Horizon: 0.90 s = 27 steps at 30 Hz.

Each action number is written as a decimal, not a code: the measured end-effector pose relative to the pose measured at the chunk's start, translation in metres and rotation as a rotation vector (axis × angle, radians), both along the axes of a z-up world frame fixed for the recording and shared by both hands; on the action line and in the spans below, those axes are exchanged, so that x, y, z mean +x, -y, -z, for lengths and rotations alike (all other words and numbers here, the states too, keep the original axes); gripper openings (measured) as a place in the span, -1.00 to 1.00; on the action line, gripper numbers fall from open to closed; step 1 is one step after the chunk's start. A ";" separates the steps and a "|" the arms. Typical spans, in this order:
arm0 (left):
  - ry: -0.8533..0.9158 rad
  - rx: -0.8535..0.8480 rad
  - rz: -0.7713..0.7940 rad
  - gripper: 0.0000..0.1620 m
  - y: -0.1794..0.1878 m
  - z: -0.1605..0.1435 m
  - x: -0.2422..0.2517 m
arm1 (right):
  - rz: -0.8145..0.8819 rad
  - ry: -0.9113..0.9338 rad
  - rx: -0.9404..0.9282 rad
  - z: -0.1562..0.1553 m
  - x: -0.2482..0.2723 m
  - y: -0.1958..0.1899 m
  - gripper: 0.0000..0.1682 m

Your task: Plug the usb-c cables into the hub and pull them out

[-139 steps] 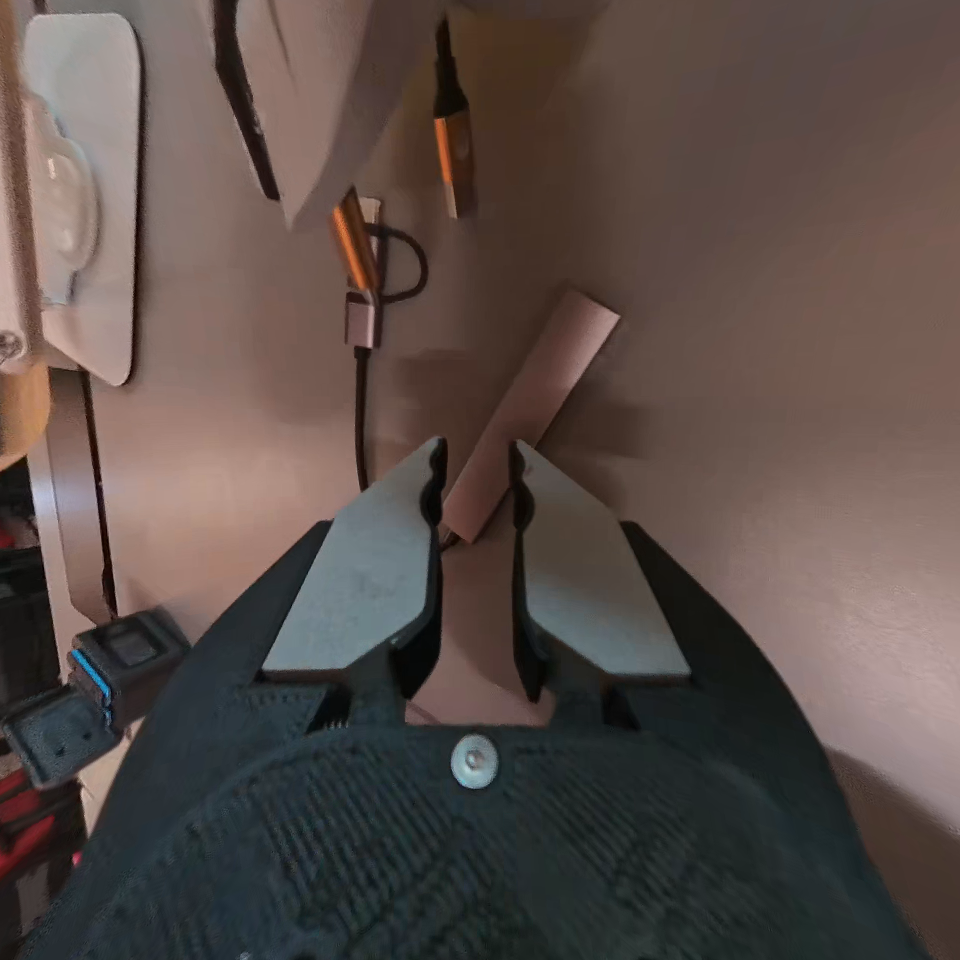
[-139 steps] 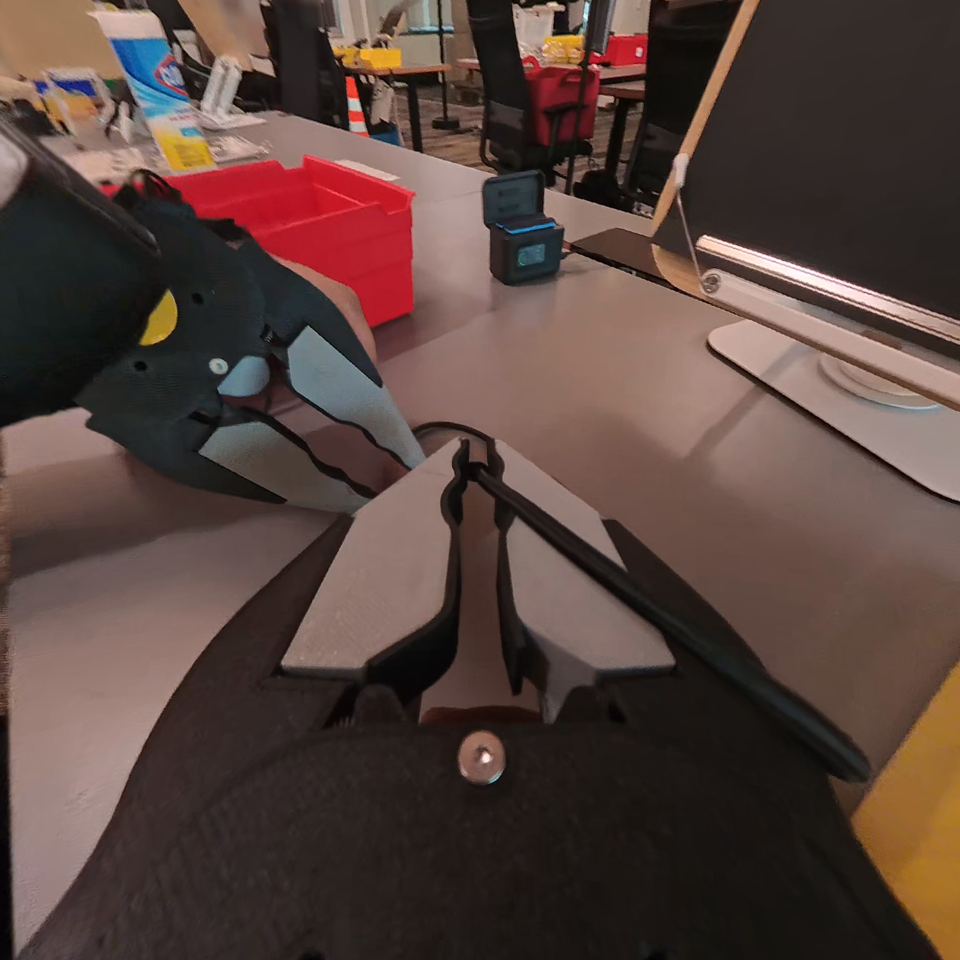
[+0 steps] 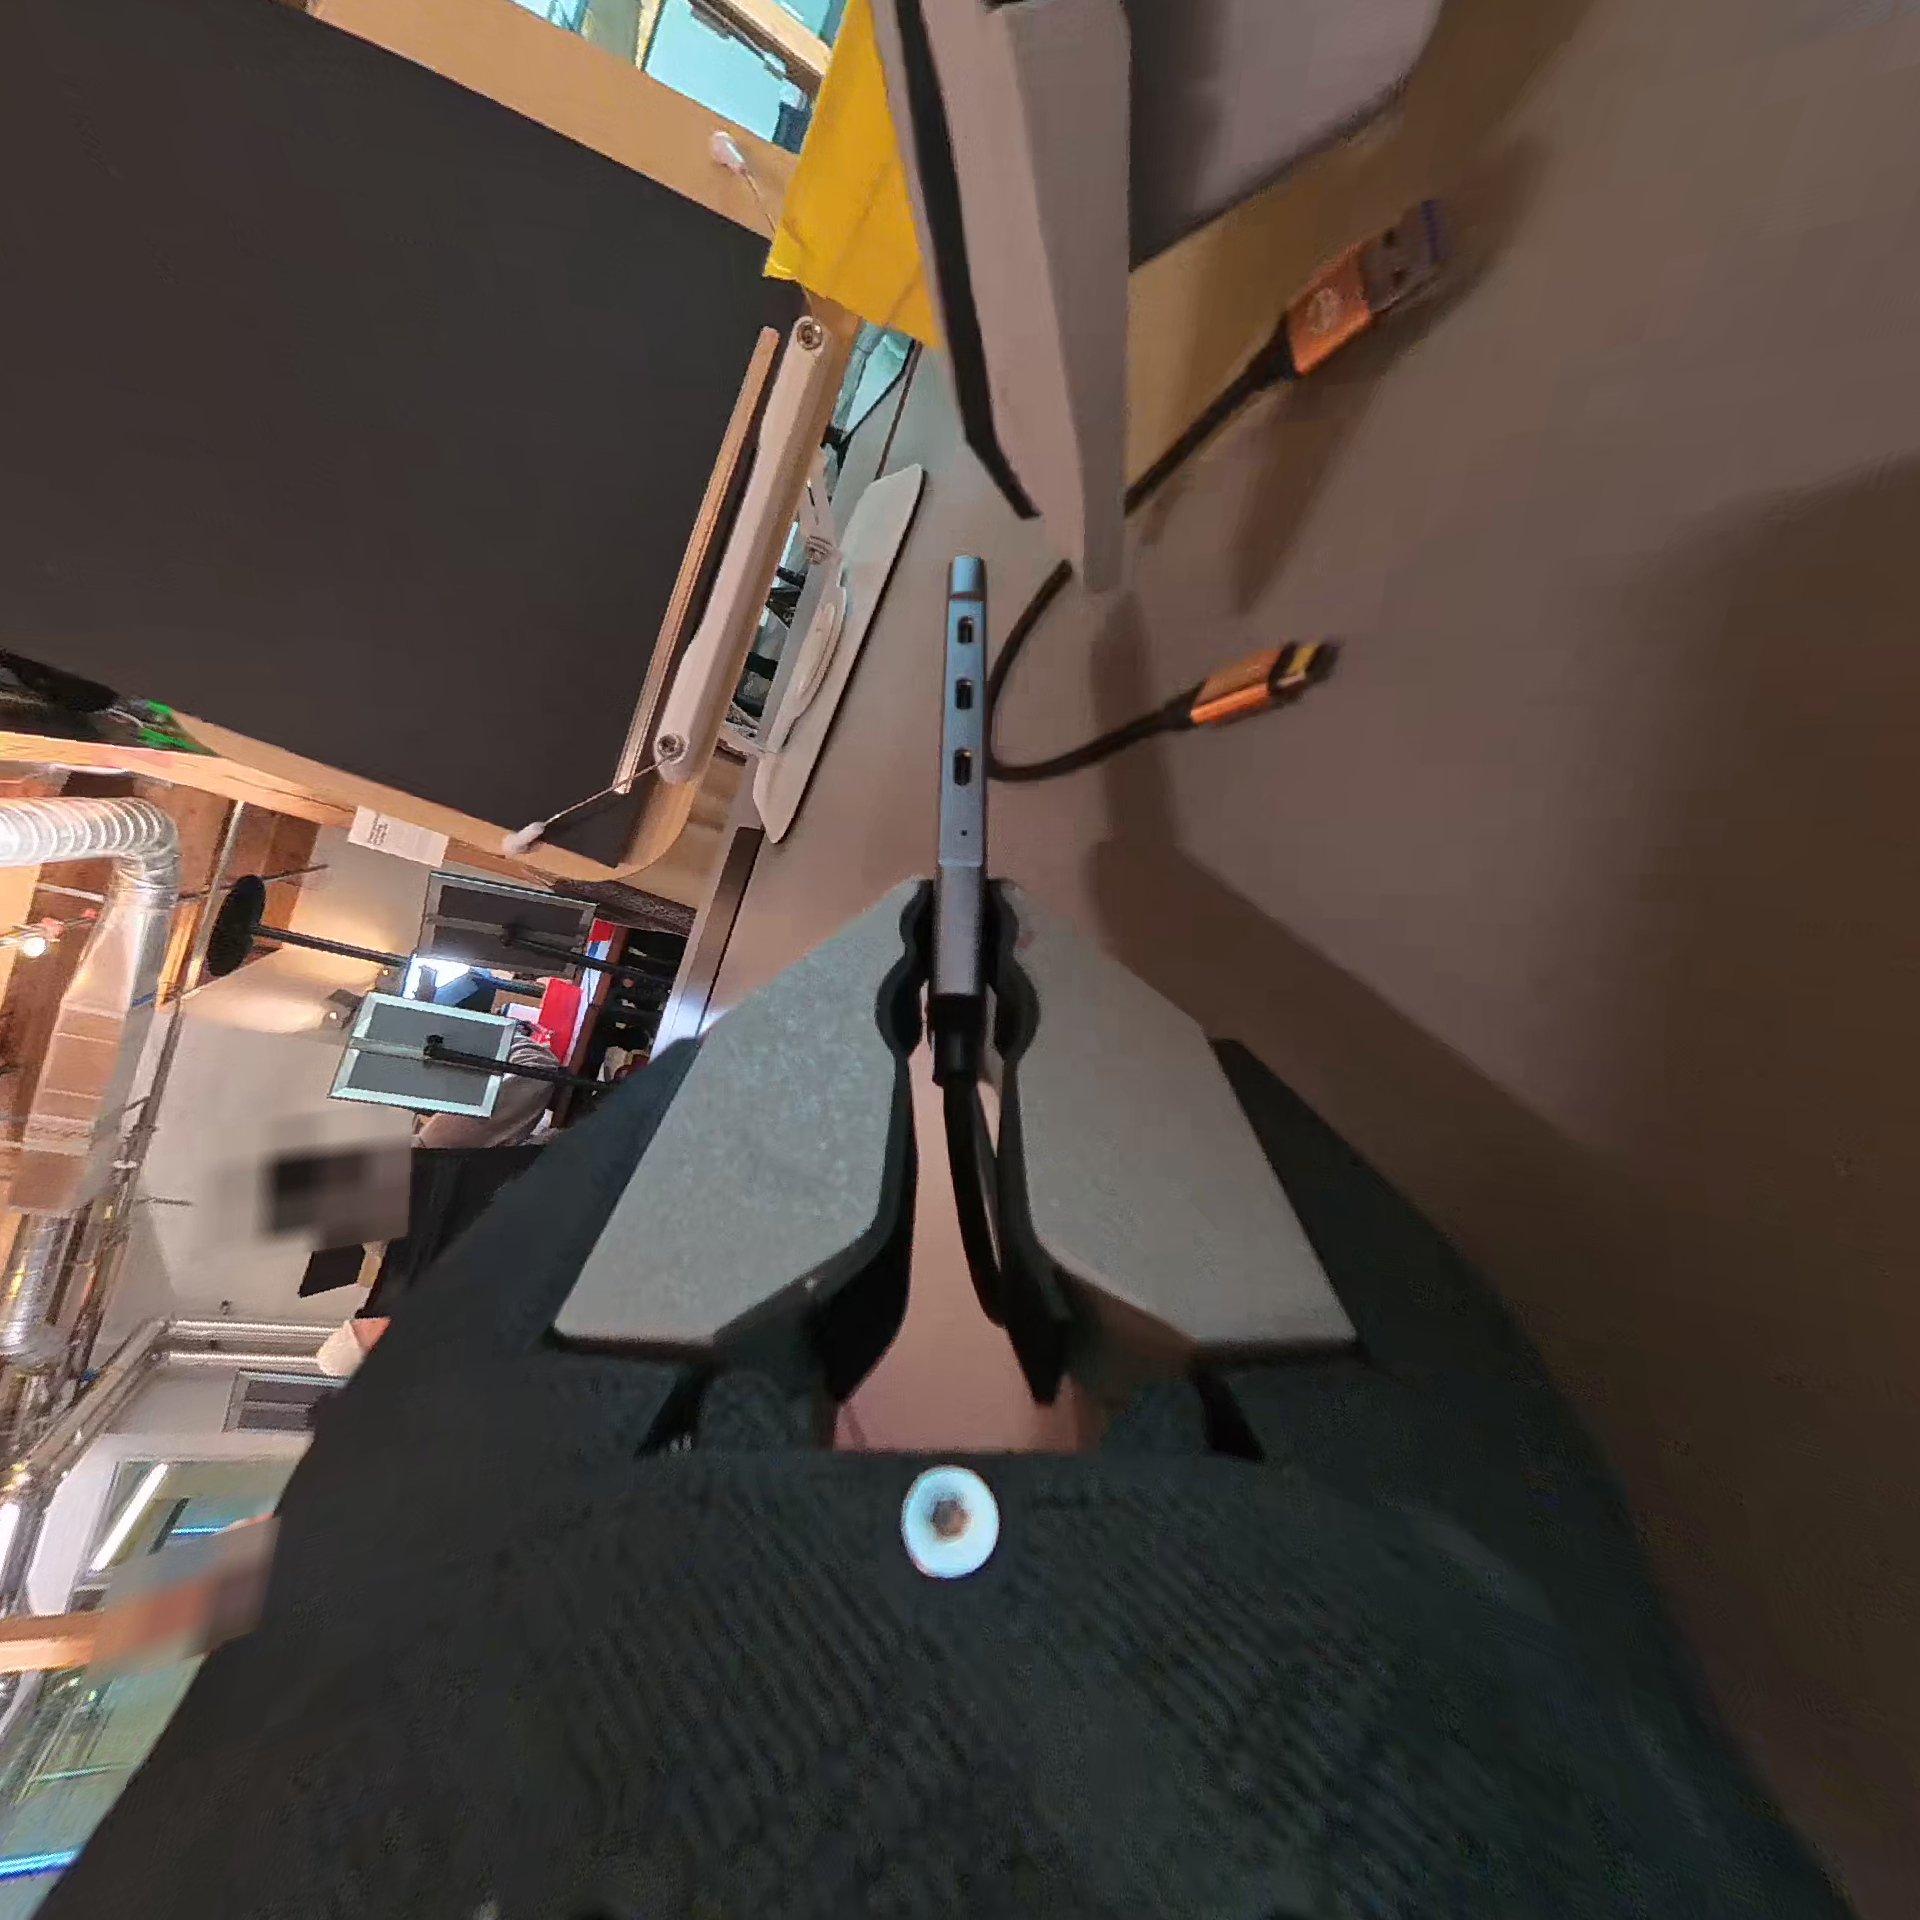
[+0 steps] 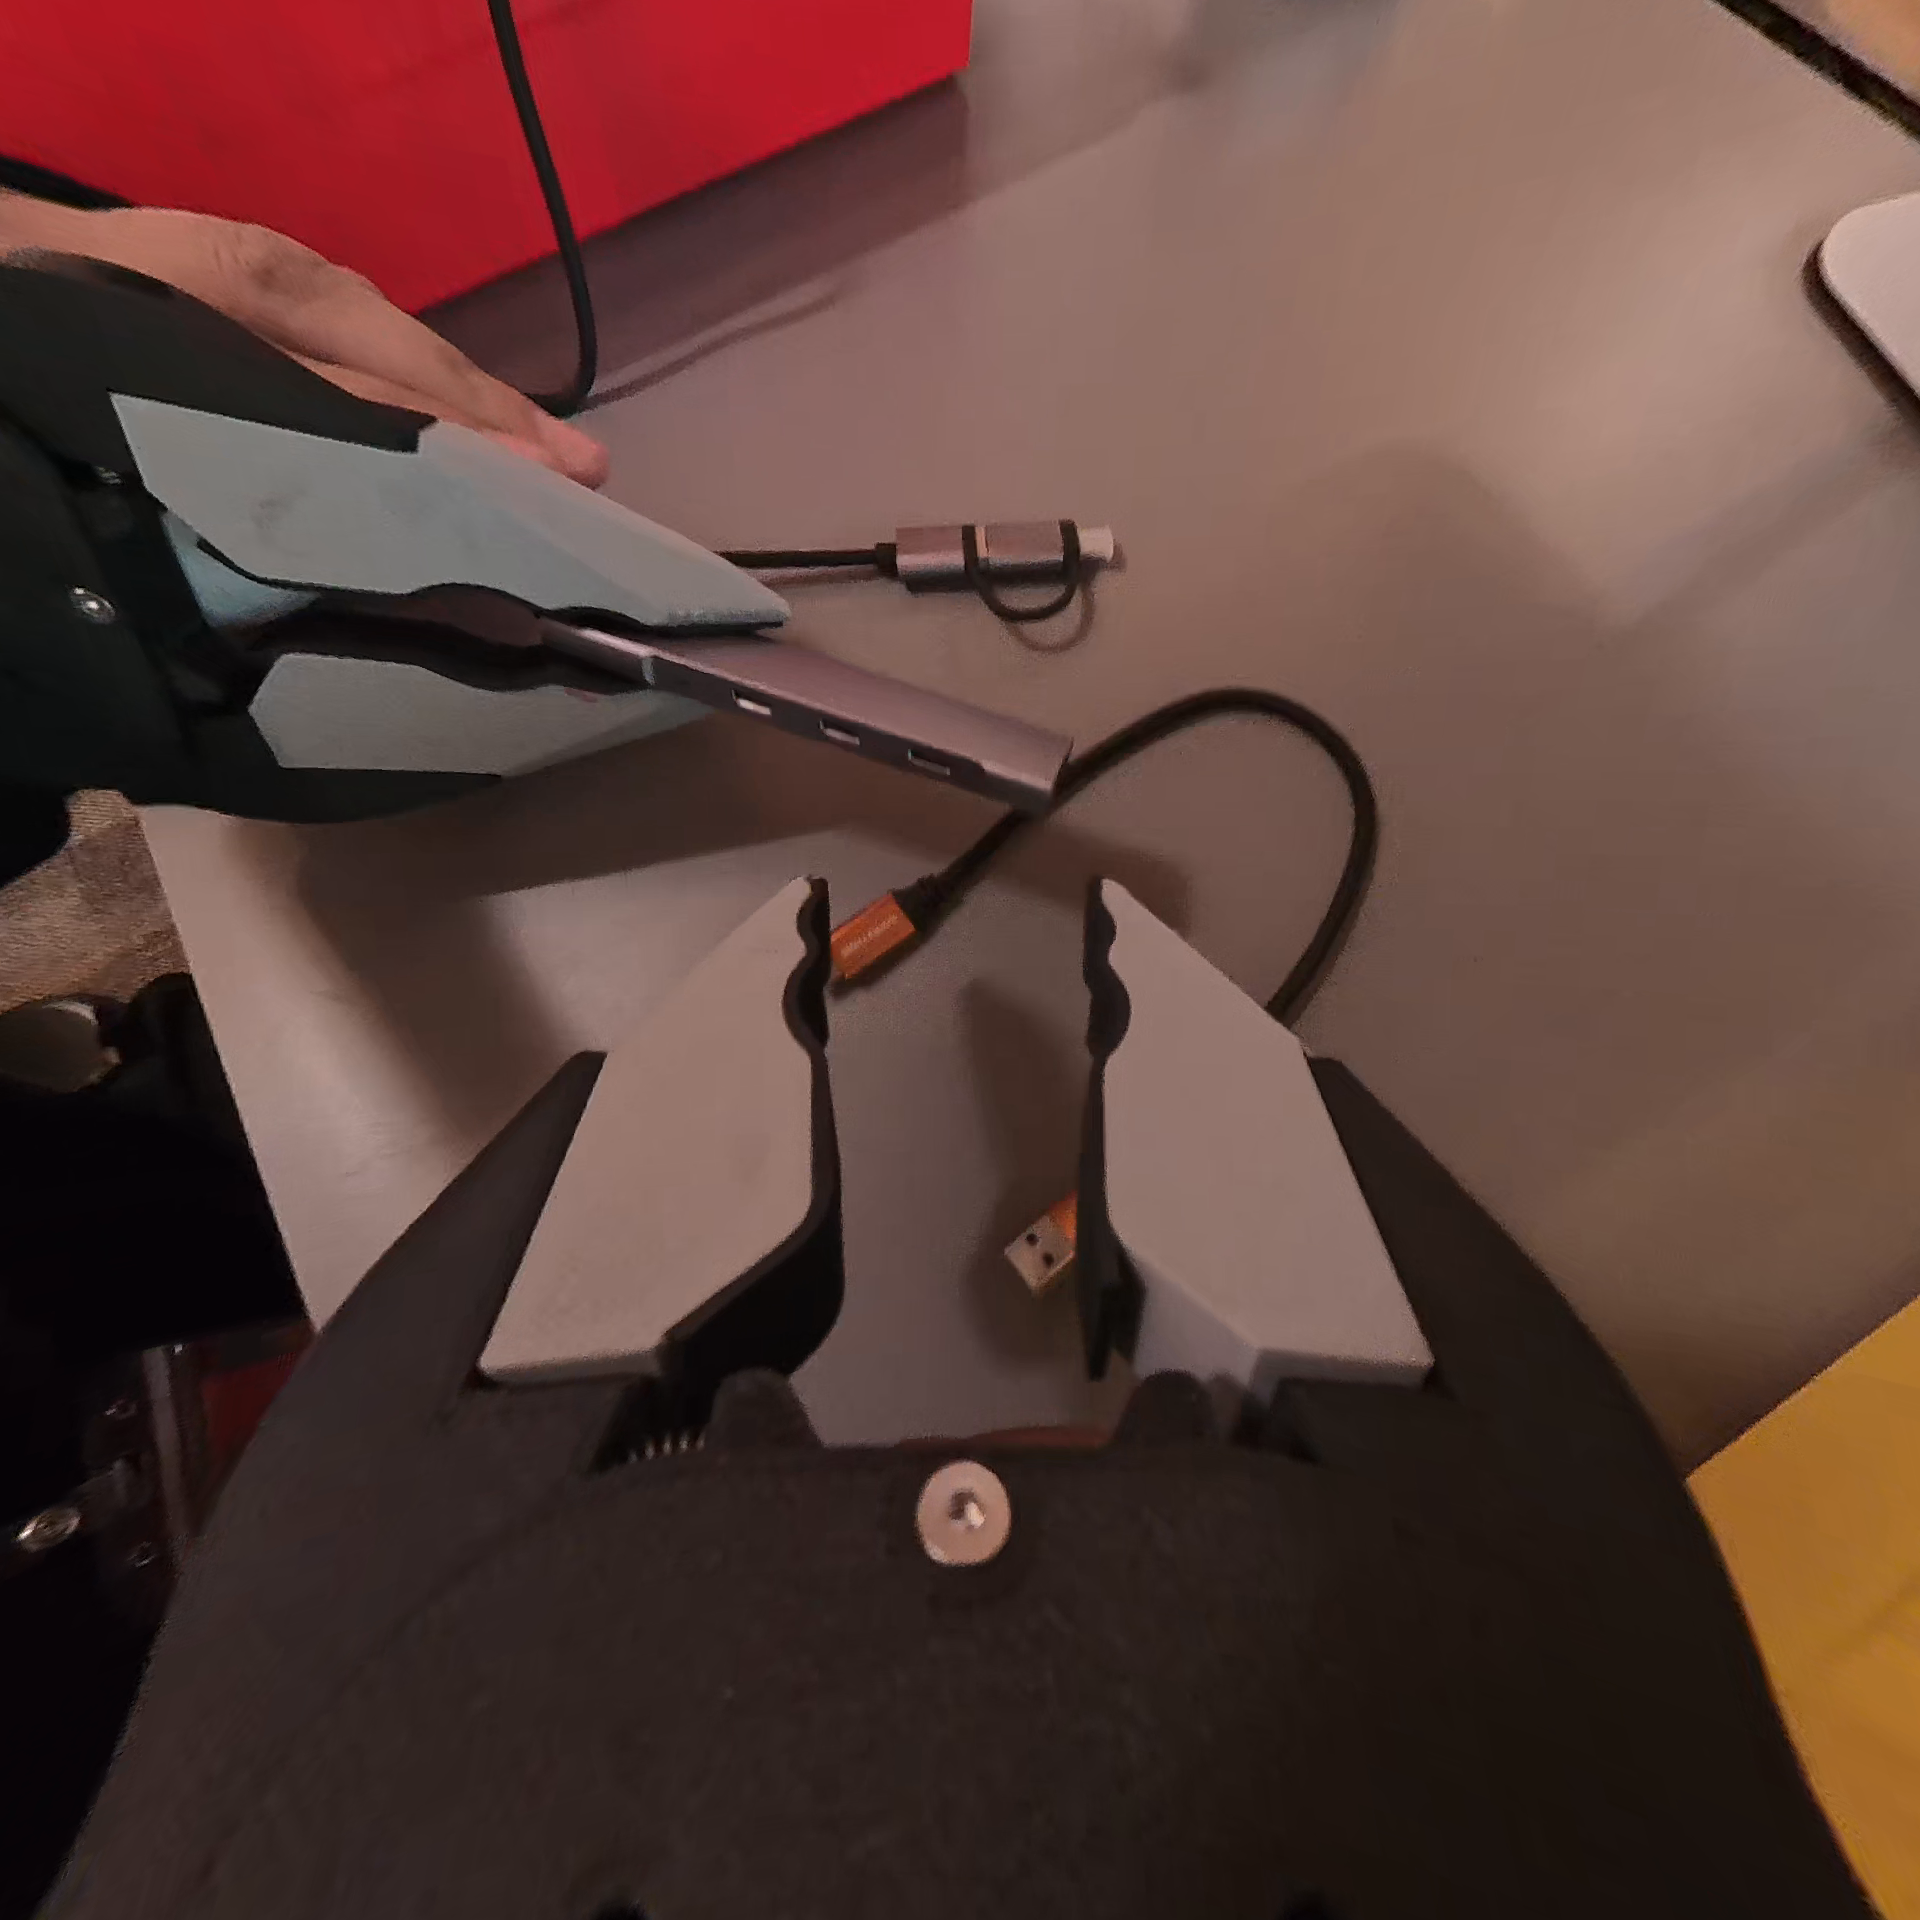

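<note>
My left gripper [image 3: 958,914] is shut on one end of the slim grey hub [image 3: 961,727]; the hub's row of three ports shows. In the right wrist view the left gripper [image 4: 727,665] holds the hub [image 4: 862,727] at a slant over the table, ports towards me. My right gripper [image 4: 956,904] is open and empty, low over the table. The orange USB-C plug [image 4: 878,935] of a black cable lies just beside its left fingertip and also shows in the left wrist view [image 3: 1257,681]. The cable's orange USB-A plug [image 4: 1044,1252] lies between the fingers.
The hub's own lead ends in a grey plug with adapter [image 4: 997,551] on the grey table [image 4: 1455,520]. A red bin [image 4: 468,125] stands behind, a monitor base [image 4: 1881,281] at the right, a yellow object [image 4: 1818,1558] at lower right. A dark monitor [image 3: 364,416] fills the left wrist view's left. The left gripper's tips are roughly 7 cm from the right gripper's. From either gripper's tips it is about 35 cm to the monitor base [image 4: 1881,281].
My left gripper has shut on the hub, which lay flat before, and lifted it on edge. My right gripper, shut on a black cable before, has opened and let it go.
</note>
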<state>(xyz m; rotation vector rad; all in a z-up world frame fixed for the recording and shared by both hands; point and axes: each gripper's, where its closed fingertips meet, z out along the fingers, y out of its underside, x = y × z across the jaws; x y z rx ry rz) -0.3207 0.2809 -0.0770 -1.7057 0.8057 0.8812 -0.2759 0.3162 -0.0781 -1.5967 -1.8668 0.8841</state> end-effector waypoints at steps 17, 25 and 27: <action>0.180 -0.048 -0.088 -0.92 0.003 0.006 -0.018 | 0.120 0.263 0.016 0.040 -0.010 0.013 -0.52; 0.209 -0.024 -0.117 -0.92 0.004 0.002 -0.024 | 0.086 0.306 -0.028 0.041 -0.013 0.016 -0.87; 0.227 -0.010 -0.119 -0.92 0.005 -0.001 -0.025 | 0.048 0.310 -0.116 0.040 -0.012 0.024 -0.95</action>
